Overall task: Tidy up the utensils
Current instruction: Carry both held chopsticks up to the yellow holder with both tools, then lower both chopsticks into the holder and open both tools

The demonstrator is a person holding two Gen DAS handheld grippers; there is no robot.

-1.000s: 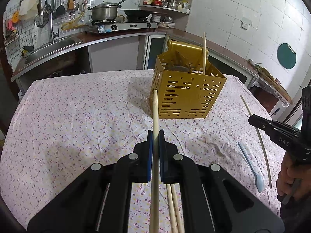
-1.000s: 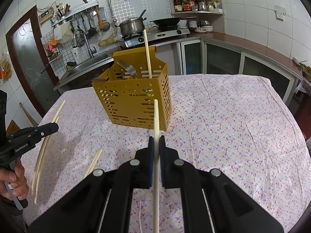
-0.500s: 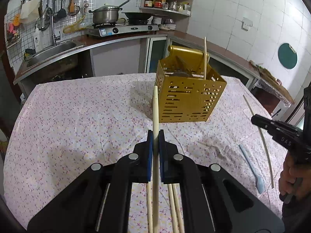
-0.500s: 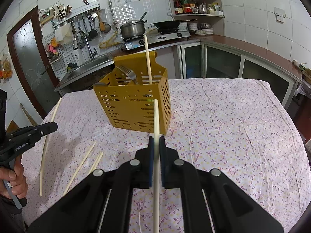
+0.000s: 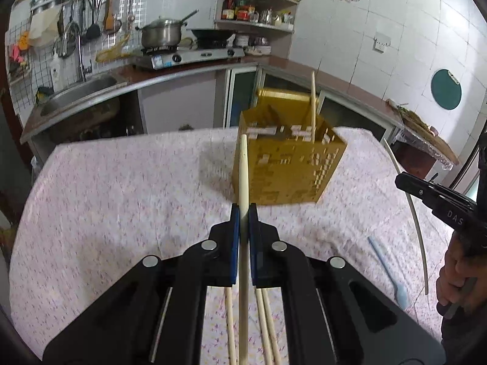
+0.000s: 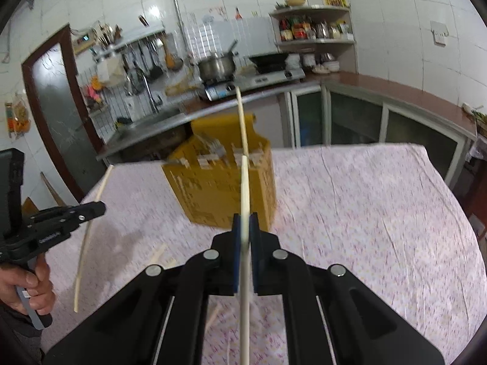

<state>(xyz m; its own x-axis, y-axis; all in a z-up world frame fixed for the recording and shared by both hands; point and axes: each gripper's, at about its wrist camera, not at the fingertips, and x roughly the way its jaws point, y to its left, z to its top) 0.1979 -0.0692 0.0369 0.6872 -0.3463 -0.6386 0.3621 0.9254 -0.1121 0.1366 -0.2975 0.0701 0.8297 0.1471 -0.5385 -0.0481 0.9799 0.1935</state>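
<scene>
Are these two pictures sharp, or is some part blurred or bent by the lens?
Left wrist view: the left gripper and its chopstick are sharp, the yellow holder and tablecloth smeared by motion. Right wrist view: same, the right gripper sharp, the holder blurred. Both are fisheye: counter edges bow and the corners go dark.

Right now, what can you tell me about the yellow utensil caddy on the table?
The yellow utensil caddy is a boxy holder, metal or plastic by its look, its walls pierced with rows of slots and a taller solid back panel rising behind. It stands upright on the floral tablecloth, towards the far side. Inside, one chopstick leans upright and pokes well above the rim, and a fork sits beside it. Nothing outside touches it; neither gripper reaches it. Motion blur hides finer detail.
</scene>
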